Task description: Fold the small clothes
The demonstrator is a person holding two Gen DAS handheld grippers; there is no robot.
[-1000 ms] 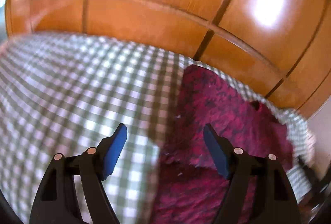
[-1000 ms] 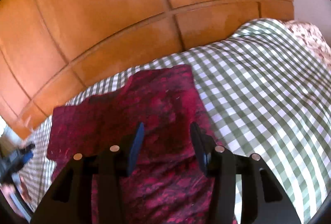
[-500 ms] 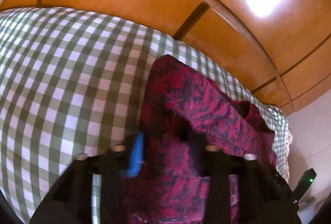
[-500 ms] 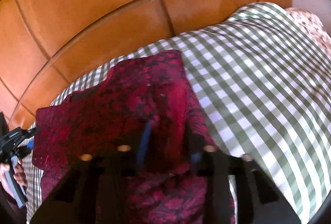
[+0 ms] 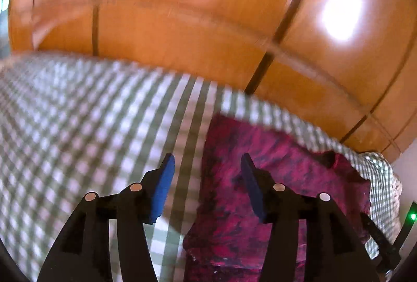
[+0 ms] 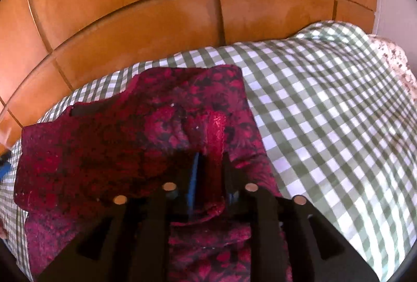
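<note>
A dark red patterned garment (image 6: pixel 135 141) lies on a green and white checked cloth (image 6: pixel 325 110). My right gripper (image 6: pixel 209 170) is shut on a raised ridge of the garment near its right side, and the fabric bunches up between the pads. In the left wrist view the garment (image 5: pixel 273 177) lies to the right. My left gripper (image 5: pixel 207 172) is open and empty, above the garment's left edge and the checked cloth (image 5: pixel 91 125). This view is blurred by motion.
Glossy orange wooden panels (image 6: pixel 156 8) rise right behind the cloth's far edge, and show in the left wrist view (image 5: pixel 182 8) too. A floral fabric (image 6: pixel 396 66) lies at the far right. A dark device with a green light (image 5: pixel 411 217) sits at the right edge.
My left gripper was closed over the garment's left edge half a second ago and is now open and lifted off it. My right gripper has closed on a ridge of the garment.
</note>
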